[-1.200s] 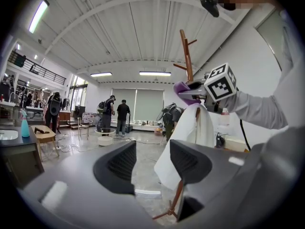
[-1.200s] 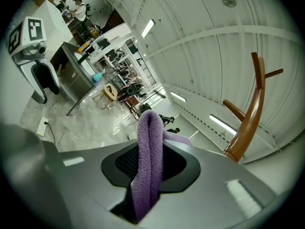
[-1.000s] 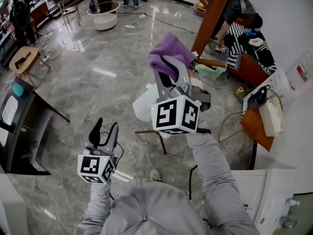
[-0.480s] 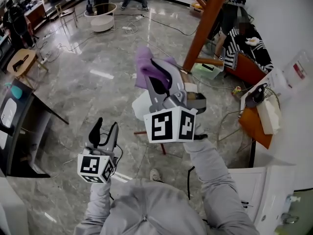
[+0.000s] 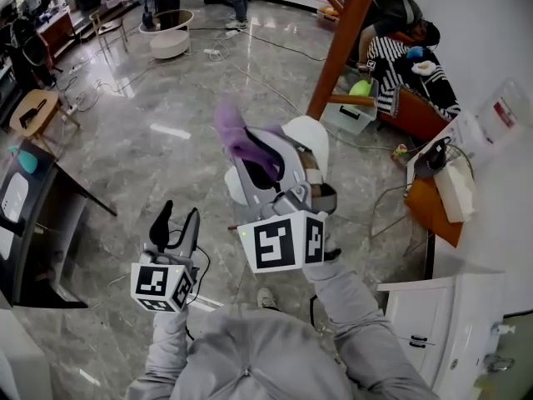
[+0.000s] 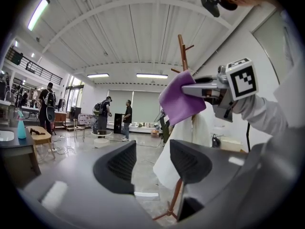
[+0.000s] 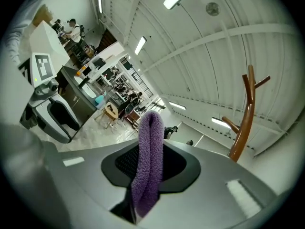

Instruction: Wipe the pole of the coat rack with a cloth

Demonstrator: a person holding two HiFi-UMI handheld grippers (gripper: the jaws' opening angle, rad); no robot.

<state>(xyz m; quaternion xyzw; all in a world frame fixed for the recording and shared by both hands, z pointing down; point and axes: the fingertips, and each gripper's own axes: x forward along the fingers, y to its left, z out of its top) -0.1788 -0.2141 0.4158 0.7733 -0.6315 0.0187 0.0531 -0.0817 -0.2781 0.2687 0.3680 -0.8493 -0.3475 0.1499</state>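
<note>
My right gripper is raised in the middle of the head view, shut on a folded purple cloth that sticks up from its jaws. In the right gripper view the cloth hangs between the pads. The brown wooden coat rack pole rises to the upper right, apart from the cloth. A white garment hangs on the pole, which stands behind the cloth there. My left gripper is low at the left, open and holding nothing.
A dark table with a blue spray bottle stands at the left. A white cabinet is at the lower right. A person in a striped top bends down beyond the pole. Cables lie on the marble floor.
My right gripper has drawn the purple cloth left and down, away from the pole and closer to me. The left gripper has stayed where it was.
</note>
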